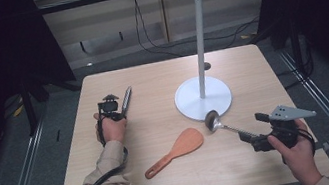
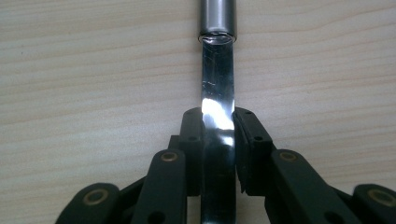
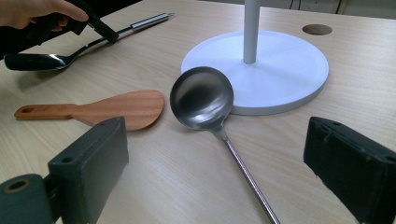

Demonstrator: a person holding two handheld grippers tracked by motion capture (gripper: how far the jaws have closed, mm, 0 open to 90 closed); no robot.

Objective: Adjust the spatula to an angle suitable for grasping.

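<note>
Nearest, at the lower right of the high view, the right gripper (image 1: 257,143) sits with its jaws spread wide and nothing pinched. The ladle (image 3: 201,97) handle runs up between them in the right gripper view, bowl resting against the rim of the white stand (image 1: 195,105). The ladle looks like stiff polished steel, probably a bit bowl-heavy and slick, so I'd grab the thin handle low down, not the round bowl.

Just left of it, at bottom centre, lies the wooden spatula (image 1: 177,149), flat on the table (image 1: 150,79). It's likely light and grippy.

Farther back at left centre, the left gripper (image 1: 120,111) is clamped on the flat shiny shank of a metal utensil (image 2: 217,93), pads pressing both edges in the left gripper view. That's the piece in hand; it lies on the table, its round handle pointing toward the upper middle of the frame. The strip is smooth and mirror-like, so my guess is it could twist or slide in the pads. Gripping nearer the tube handle would balance better.

The stand's hooks sit way up top.
</note>
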